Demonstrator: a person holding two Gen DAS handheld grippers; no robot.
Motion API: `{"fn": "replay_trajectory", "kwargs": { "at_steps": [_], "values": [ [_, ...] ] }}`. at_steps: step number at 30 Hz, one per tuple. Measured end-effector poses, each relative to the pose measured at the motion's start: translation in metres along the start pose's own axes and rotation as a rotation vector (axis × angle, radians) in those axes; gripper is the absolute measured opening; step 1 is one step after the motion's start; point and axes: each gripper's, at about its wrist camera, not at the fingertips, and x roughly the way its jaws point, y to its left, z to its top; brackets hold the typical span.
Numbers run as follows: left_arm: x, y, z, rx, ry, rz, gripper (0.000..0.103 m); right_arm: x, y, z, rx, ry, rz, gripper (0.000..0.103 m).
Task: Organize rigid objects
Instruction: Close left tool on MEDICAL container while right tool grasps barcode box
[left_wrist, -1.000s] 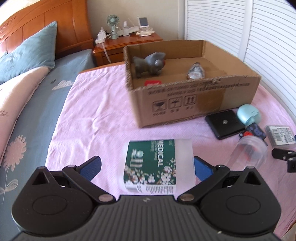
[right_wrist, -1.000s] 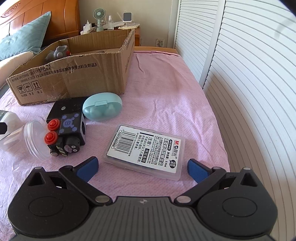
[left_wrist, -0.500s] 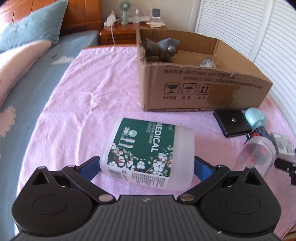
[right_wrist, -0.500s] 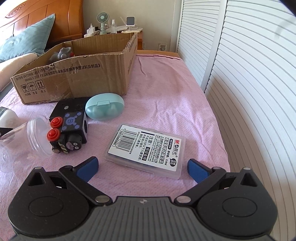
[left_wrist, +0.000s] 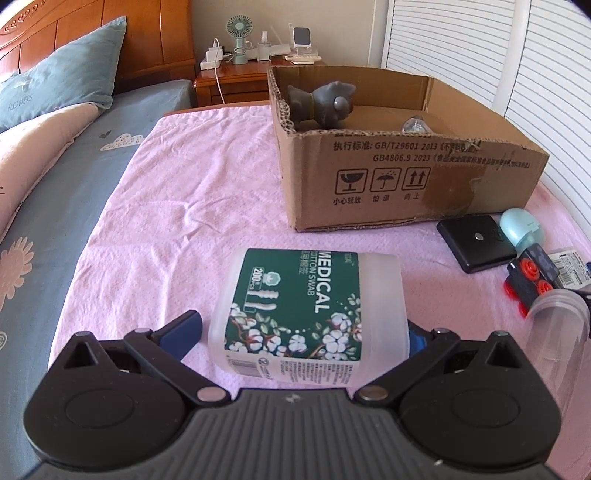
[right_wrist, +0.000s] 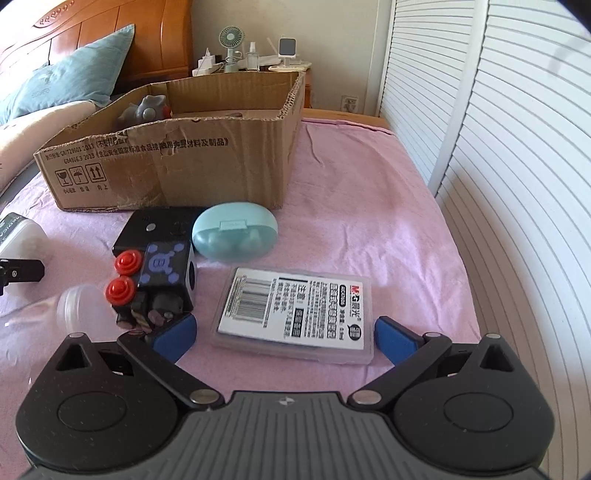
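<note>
A white cotton swab tub (left_wrist: 308, 314) with a green MEDICAL label lies on its side on the pink cloth. My left gripper (left_wrist: 301, 338) is open with its blue fingers on either side of the tub, close to it. A flat clear case (right_wrist: 295, 314) with a barcode label lies between the open fingers of my right gripper (right_wrist: 284, 338). The open cardboard box (left_wrist: 406, 181) holds a grey toy animal (left_wrist: 321, 101) and a small clear item. It also shows in the right wrist view (right_wrist: 177, 166).
Near the box lie a black square pad (right_wrist: 155, 229), a light blue oval case (right_wrist: 234, 236), a black cube toy with red buttons (right_wrist: 155, 280) and a clear plastic cup (right_wrist: 74, 306) on its side. White louvred doors stand at the right, pillows at the left.
My left gripper has moved forward and down so the tub now sits between its fingers. My right gripper has moved forward around the clear case.
</note>
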Motion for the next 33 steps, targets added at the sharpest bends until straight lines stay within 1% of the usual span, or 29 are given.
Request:
{"fn": "replay_trajectory", "kwargs": {
  "at_steps": [6,9,14,18,22,24,28,33],
  "values": [
    [0.002,0.0,0.003,0.002,0.007,-0.003,0.102,0.004,0.0,0.006,-0.01,0.006,0.007,0.103],
    [0.001,0.001,0.004,0.007,0.006,-0.009,0.102,0.003,-0.002,0.005,-0.001,0.008,-0.002,0.103],
    [-0.002,-0.001,0.006,0.043,-0.005,-0.002,0.102,0.003,-0.014,0.004,0.033,0.009,-0.031,0.103],
    [-0.007,-0.003,0.008,0.073,-0.019,-0.006,0.102,0.003,-0.015,0.005,0.008,0.007,-0.017,0.1],
    [-0.009,-0.005,0.011,0.085,-0.028,-0.012,0.1,0.007,-0.014,0.01,-0.005,0.006,-0.002,0.1],
    [-0.009,-0.006,0.012,0.092,-0.03,-0.01,0.099,0.008,-0.013,0.012,-0.013,0.004,0.006,0.098],
    [-0.008,-0.007,0.014,0.097,-0.031,-0.012,0.093,0.007,-0.011,0.015,-0.034,0.007,0.025,0.093],
    [-0.009,-0.006,0.015,0.109,-0.021,-0.025,0.09,0.008,-0.011,0.017,-0.047,0.014,0.033,0.093]
  ]
}}
